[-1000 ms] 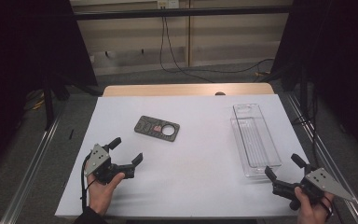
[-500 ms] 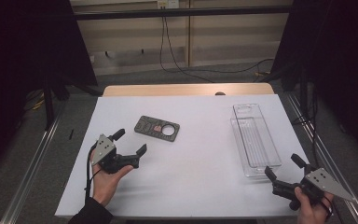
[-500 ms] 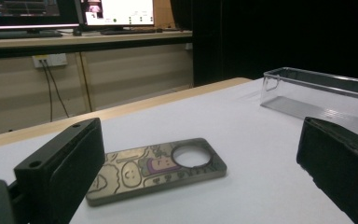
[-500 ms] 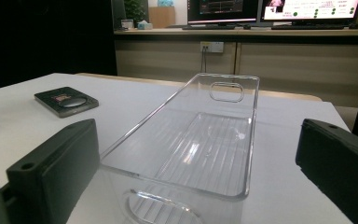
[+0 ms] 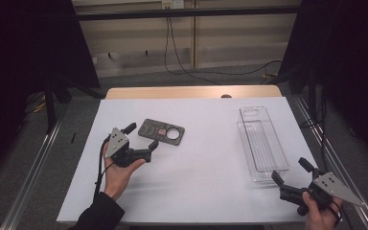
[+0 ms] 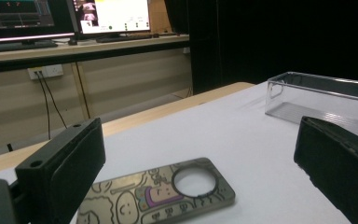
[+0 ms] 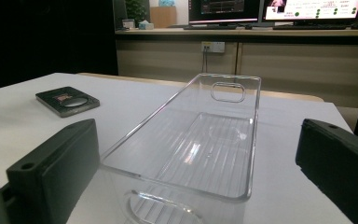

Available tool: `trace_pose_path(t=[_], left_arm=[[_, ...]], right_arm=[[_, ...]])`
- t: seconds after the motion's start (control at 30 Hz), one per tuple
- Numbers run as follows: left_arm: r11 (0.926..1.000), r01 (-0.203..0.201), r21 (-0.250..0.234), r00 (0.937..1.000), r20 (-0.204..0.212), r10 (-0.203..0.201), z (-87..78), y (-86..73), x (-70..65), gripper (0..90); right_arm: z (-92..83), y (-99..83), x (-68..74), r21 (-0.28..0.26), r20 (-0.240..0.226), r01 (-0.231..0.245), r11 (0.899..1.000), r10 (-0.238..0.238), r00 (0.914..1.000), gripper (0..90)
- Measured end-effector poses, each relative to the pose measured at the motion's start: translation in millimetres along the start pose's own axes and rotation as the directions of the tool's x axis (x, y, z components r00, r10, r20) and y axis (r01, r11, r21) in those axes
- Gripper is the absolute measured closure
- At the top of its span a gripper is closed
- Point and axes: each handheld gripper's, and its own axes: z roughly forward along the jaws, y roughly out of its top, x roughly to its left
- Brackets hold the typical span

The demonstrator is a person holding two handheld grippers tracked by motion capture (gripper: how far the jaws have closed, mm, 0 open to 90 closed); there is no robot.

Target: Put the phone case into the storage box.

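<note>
A dark phone case (image 5: 162, 132) with a round camera hole and cartoon drawings lies flat on the white table, left of centre; it also shows close in the left gripper view (image 6: 158, 193) and far off in the right gripper view (image 7: 67, 101). My left gripper (image 5: 142, 135) is open, its jaws either side of the case's near-left end, not touching it. A clear plastic bin (image 5: 261, 142) stands empty at the right (image 7: 200, 144). My right gripper (image 5: 292, 171) is open just in front of the bin's near end.
The white table top (image 5: 206, 163) has a wooden strip (image 5: 191, 92) along its far edge. Metal rails run down both sides. Monitors stand on a desk beyond (image 7: 279, 11). The clear bin also shows at the right of the left gripper view (image 6: 326, 98).
My left gripper has moved forward and to the right, up to the phone case's near end. The right gripper, the bin and the case have stayed put.
</note>
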Motion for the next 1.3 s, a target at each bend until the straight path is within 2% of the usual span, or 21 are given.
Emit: trace_pose_path(t=[0.03, 0.1, 0.2, 0.3, 0.33, 0.47, 0.7, 0.73, 0.97, 1.03, 1.07, 1.3], left_arm=[[0.9999, 0.011, -0.01, 0.9999, 0.001, -0.011, 2.4, 0.6, -0.2, 1.8], [0.9999, -0.014, -0.002, 0.9999, 0.0, 0.014, 8.1, 3.8, -0.6, 1.6], [1.0, -0.006, -0.007, 1.0, -0.002, 0.006, 11.0, 5.7, -0.4, 1.2], [0.9999, -0.015, -0.009, 0.9999, -0.002, 0.015, 14.7, 7.3, 2.0, 1.3], [0.9997, -0.011, 0.02, 0.9999, -0.011, 0.011, 17.8, 8.4, 3.6, 1.2], [0.9996, -0.006, 0.027, 0.9997, -0.023, 0.006, 18.9, 10.2, 6.7, 1.1], [0.9998, -0.003, 0.022, 0.9994, -0.035, 0.003, 24.9, 11.2, 15.9, 1.4], [0.9994, -0.012, 0.033, 0.9991, -0.041, 0.013, 28.1, 11.7, 19.6, 1.2], [0.9992, 0.002, 0.04, 0.999, -0.044, 0.0, 38.8, 16.3, 30.4, 1.7], [0.9987, -0.002, 0.051, 0.9985, -0.055, 0.005, 43.9, 18.6, 37.5, 1.8], [0.9989, 0.007, 0.047, 0.9984, -0.056, -0.005, 45.8, 18.8, 39.1, 1.9], [0.9986, 0.006, 0.053, 0.9973, -0.074, -0.002, 55.9, 20.7, 48.7, 2.0]], right_arm=[[-0.1, 0.0, 0.0, 0.0, 0.0, -0.001, 1.0, 0.001, 1.0, 0.0], [-0.1, 0.1, -0.1, -0.001, 0.001, -0.001, 1.0, 0.001, 1.0, 0.0], [-0.2, 0.1, -0.1, 0.0, 0.002, -0.002, 1.0, 0.002, 1.0, 0.0], [-0.4, 0.1, 0.1, 0.001, 0.001, -0.003, 1.0, 0.003, 1.0, 0.0], [-0.3, 0.2, 0.3, -0.002, 0.001, 0.0, 1.0, 0.0, 1.0, 0.0], [-0.2, 0.2, 0.7, -0.001, -0.005, 0.004, 1.0, -0.004, 1.0, 0.0], [0.1, 0.0, 0.7, 0.001, -0.005, 0.003, 1.0, -0.003, 1.0, 0.0], [0.1, 0.0, 0.6, 0.001, -0.004, 0.002, 1.0, -0.002, 1.0, 0.0], [0.1, -0.1, 0.4, 0.002, -0.004, 0.0, 1.0, 0.0, 1.0, 0.0], [0.3, -0.3, 0.4, 0.005, -0.005, -0.002, 1.0, 0.002, 1.0, 0.0], [0.3, -0.3, 0.6, 0.004, -0.004, -0.002, 1.0, 0.002, 1.0, 0.0], [0.6, -0.5, 0.6, 0.005, -0.004, -0.004, 1.0, 0.004, 1.0, 0.0]])
